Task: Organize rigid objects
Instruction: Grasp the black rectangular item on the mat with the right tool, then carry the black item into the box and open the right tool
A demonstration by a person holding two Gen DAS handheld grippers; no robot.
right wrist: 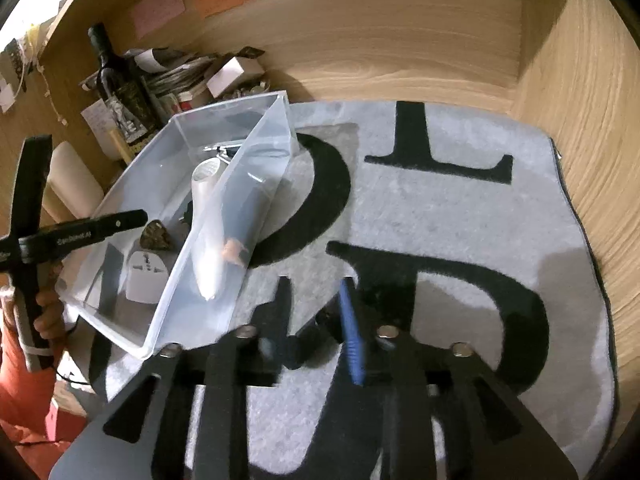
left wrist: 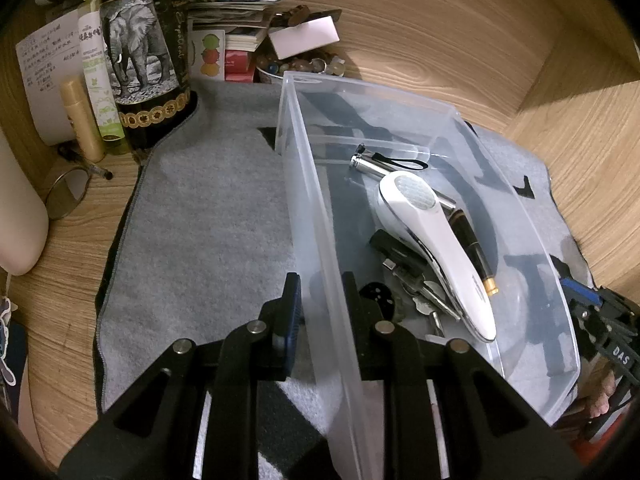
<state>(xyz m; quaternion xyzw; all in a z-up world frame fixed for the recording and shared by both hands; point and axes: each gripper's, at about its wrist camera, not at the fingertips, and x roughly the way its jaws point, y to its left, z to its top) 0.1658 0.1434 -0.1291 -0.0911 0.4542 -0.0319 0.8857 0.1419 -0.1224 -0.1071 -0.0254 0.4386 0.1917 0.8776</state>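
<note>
1. A clear rectangular plastic bin [left wrist: 424, 128] sits on a grey fleece mat with large black letters [left wrist: 200, 208], which lies on the wood-grain worktop [left wrist: 460, 32]. In the left wrist view the bin runs from 6 o'clock up to about 1 o'clock.
2. The left gripper [left wrist: 320, 304] has its jaws set around the bin's near long wall: one finger is outside over the mat, the other inside the bin. The gap is narrow, with the wall between the pads; I cannot tell whether they press it.
3. Inside the bin lie a white teardrop-shaped handheld device with a round mesh face [left wrist: 436, 240], a silver metal torch with a black wrist loop [left wrist: 370, 166], a black pen with gold trim [left wrist: 476, 252], a bunch of metal keys [left wrist: 424, 296] and a black USB-type stick [left wrist: 394, 246]. The device lies over the pen and beside the keys.
4. In the right wrist view the right gripper [right wrist: 316, 312] hovers over the mat at 6 o'clock, just beside the bin's outer wall, jaws moderately apart and holding nothing.
5. That view also shows a white plug adapter [right wrist: 146, 278] in the bin at 9 o'clock.
6. At 11 o'clock in the left view stands a black bottle with an elephant label [left wrist: 140, 64], next to stacked papers [left wrist: 232, 12].
</note>
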